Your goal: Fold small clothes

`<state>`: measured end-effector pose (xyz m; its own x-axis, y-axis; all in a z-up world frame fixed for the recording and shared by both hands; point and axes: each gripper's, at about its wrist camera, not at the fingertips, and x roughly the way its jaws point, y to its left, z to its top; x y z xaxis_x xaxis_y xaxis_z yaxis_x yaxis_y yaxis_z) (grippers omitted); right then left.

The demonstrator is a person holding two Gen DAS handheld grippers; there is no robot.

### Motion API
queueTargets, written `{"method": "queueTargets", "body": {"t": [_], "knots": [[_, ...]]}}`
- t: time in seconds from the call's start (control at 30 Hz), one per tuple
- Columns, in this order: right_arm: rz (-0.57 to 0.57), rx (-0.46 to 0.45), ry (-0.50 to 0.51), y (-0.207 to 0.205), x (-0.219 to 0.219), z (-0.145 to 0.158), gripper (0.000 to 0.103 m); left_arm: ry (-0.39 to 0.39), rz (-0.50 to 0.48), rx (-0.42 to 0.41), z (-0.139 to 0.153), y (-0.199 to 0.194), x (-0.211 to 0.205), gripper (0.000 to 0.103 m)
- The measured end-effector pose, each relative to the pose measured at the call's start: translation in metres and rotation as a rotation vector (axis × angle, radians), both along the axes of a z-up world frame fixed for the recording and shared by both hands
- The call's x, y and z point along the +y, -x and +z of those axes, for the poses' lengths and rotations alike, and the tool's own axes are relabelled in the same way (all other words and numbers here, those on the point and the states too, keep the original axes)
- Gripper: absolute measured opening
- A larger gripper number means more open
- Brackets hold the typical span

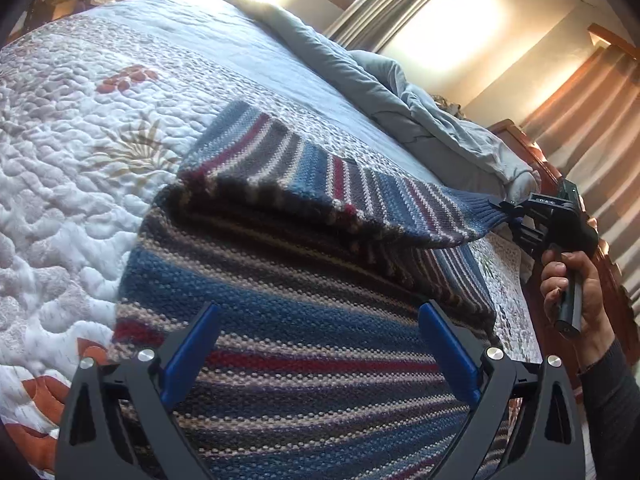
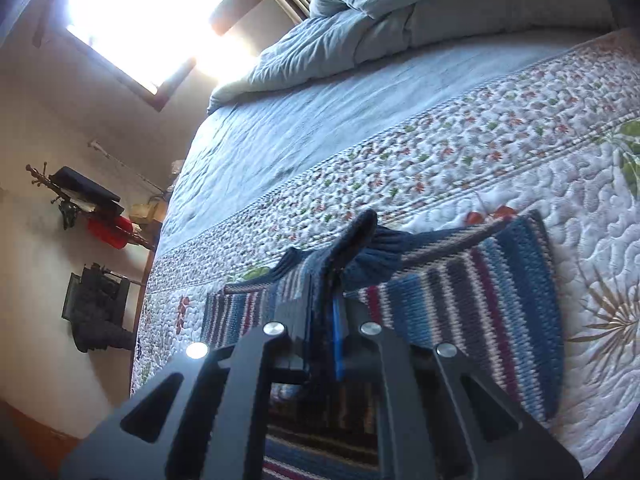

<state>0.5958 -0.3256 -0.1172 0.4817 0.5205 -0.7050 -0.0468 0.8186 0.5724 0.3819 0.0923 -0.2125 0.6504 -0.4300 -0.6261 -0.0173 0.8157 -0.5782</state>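
Right wrist view: right tool (image 2: 326,280) pinches the striped sweater (image 1: 304,320) cuff (image 2: 376,258), apparently lifted; left tool (image 1: 320,344) gapes wide.

Bedroom, quilted bed (image 1: 80,128), curtains (image 1: 600,128)

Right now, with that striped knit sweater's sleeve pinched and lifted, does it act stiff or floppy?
Probably floppy: the striped sweater sags between its body and the cuff clamped by the right gripper. Its chunky knit suggests some weight for its size, likely stretching under pull. It seems unlikely to slip, since the ribbed cuff bunches between the fingers.
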Motion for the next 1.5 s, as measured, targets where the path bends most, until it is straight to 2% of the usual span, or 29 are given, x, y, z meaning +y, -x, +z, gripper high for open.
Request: {"method": "queueTargets", "body": {"t": [0.13,0.3,0.43,0.57,0.83,0.93,1.0,1.07,1.17,1.33,1.4,1.43,1.5], "knots": [[-0.014,0.028,-0.001,0.014,-0.029,-0.018,0.007,-0.038,-0.027,-0.024,0.005,0.000,-0.010,0.099],[-0.041,0.076,-0.016,0.023,-0.036,-0.054,0.007,-0.167,-0.045,-0.091,0.020,0.006,-0.029,0.099],[-0.053,0.095,-0.029,0.029,-0.038,-0.070,0.007,-0.230,-0.048,-0.147,0.030,0.013,-0.040,0.099],[-0.060,0.103,-0.011,0.035,-0.042,-0.082,0.007,-0.246,-0.054,-0.170,0.038,0.016,-0.044,0.099],[-0.086,0.135,-0.002,0.048,-0.046,-0.107,0.008,-0.218,-0.054,-0.175,0.043,0.017,-0.039,0.099],[-0.114,0.179,-0.085,0.046,-0.055,-0.109,0.020,-0.209,-0.056,-0.175,0.043,0.017,-0.039,0.099],[-0.140,0.195,-0.137,0.042,-0.063,-0.107,0.038,-0.207,-0.057,-0.171,0.042,0.017,-0.040,0.099],[-0.151,0.224,-0.193,0.034,-0.069,-0.107,0.042,-0.202,-0.061,-0.163,0.039,0.017,-0.042,0.099],[-0.128,0.267,-0.224,0.021,-0.070,-0.109,0.045,-0.206,-0.068,-0.157,0.037,0.016,-0.045,0.099],[-0.081,0.268,-0.129,0.015,-0.062,-0.106,0.039,-0.219,-0.075,-0.148,0.033,0.015,-0.051,0.099],[-0.070,0.208,-0.004,0.021,-0.053,-0.094,0.037,-0.226,-0.078,-0.152,0.034,0.016,-0.054,0.099],[-0.058,0.136,0.093,0.027,-0.044,-0.083,0.037,-0.228,-0.079,-0.156,0.035,0.017,-0.055,0.099],[-0.018,0.124,0.148,0.032,-0.031,-0.081,0.037,-0.233,-0.081,-0.163,0.036,0.018,-0.056,0.099]]}}
